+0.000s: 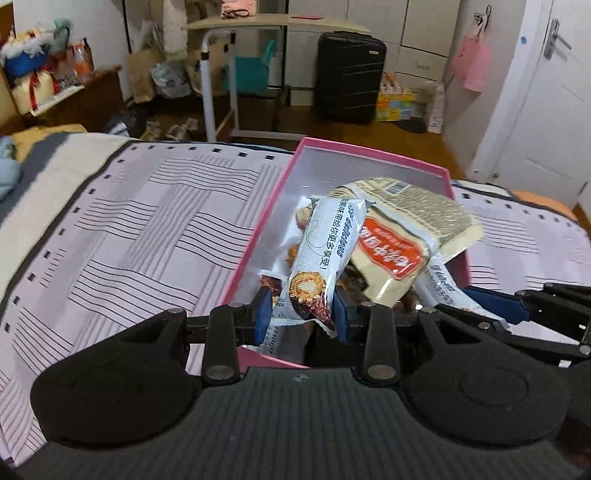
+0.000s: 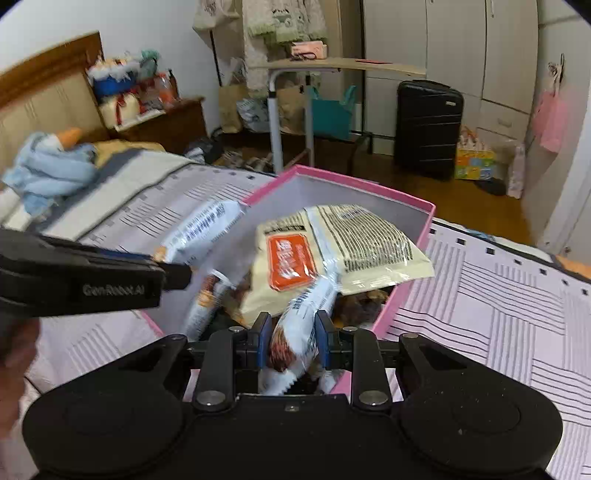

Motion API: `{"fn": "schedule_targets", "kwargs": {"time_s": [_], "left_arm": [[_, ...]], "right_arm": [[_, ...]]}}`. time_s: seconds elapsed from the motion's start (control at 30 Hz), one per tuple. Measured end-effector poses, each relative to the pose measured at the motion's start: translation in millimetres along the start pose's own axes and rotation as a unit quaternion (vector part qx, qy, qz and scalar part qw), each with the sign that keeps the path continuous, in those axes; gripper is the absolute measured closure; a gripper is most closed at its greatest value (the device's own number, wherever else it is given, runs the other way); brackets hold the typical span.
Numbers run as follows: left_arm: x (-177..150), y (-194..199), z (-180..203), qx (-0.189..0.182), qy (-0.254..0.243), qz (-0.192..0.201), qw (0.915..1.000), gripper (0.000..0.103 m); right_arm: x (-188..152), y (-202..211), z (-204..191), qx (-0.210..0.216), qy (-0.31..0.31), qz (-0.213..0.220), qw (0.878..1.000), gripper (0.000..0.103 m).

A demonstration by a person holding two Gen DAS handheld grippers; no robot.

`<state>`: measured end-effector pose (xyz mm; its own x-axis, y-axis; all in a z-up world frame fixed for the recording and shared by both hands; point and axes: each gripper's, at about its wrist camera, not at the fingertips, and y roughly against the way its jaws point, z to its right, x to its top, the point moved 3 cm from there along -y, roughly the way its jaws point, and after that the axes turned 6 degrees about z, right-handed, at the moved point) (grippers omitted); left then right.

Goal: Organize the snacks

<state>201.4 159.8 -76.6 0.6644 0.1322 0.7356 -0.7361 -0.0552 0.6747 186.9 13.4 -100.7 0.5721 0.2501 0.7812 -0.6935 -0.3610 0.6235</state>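
Note:
A pink box (image 1: 258, 229) (image 2: 406, 295) with a white inside sits on the striped bedspread and holds several snack packets. My left gripper (image 1: 301, 312) is shut on a white snack bar packet (image 1: 325, 251), lifted over the box's near left side; it also shows in the right wrist view (image 2: 207, 225), held by the left gripper (image 2: 177, 273). My right gripper (image 2: 290, 338) is shut on another white snack bar packet (image 2: 299, 325) at the box's near edge. A cream packet with an orange label (image 1: 406, 240) (image 2: 332, 247) lies on top of the pile.
The pink-and-white striped bedspread (image 1: 129, 229) (image 2: 498, 314) spreads on both sides of the box. A blue cloth (image 2: 51, 170) lies on the bed at the left. Beyond the bed stand a side table (image 1: 273, 26), a black suitcase (image 1: 349, 77) and a white door (image 1: 546, 110).

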Motion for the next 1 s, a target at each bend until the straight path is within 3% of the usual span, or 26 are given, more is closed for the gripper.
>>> {"fn": "schedule_targets", "kwargs": {"time_s": [0.23,0.37,0.6,0.77,1.0], "left_arm": [[-10,-22,8,-0.001,-0.001,-0.021,0.9998,0.067],[-12,-20,7,-0.010,0.004,-0.025,0.9996,0.064],[-14,11,7,-0.033,0.000,0.000,0.9994,0.062],[-20,41,18,-0.051,-0.011,0.017,0.9985,0.062],[-21,95,34,-0.053,-0.031,0.059,0.9963,0.050]], "right_arm": [[-8,-15,4,-0.009,-0.019,-0.007,1.000,0.074],[-13,8,16,0.009,-0.065,0.016,0.998,0.074],[-30,58,37,-0.002,-0.106,0.046,0.993,0.073],[-33,95,52,-0.041,-0.099,0.074,0.991,0.071],[-29,150,53,-0.093,-0.073,0.112,0.987,0.068]]}}
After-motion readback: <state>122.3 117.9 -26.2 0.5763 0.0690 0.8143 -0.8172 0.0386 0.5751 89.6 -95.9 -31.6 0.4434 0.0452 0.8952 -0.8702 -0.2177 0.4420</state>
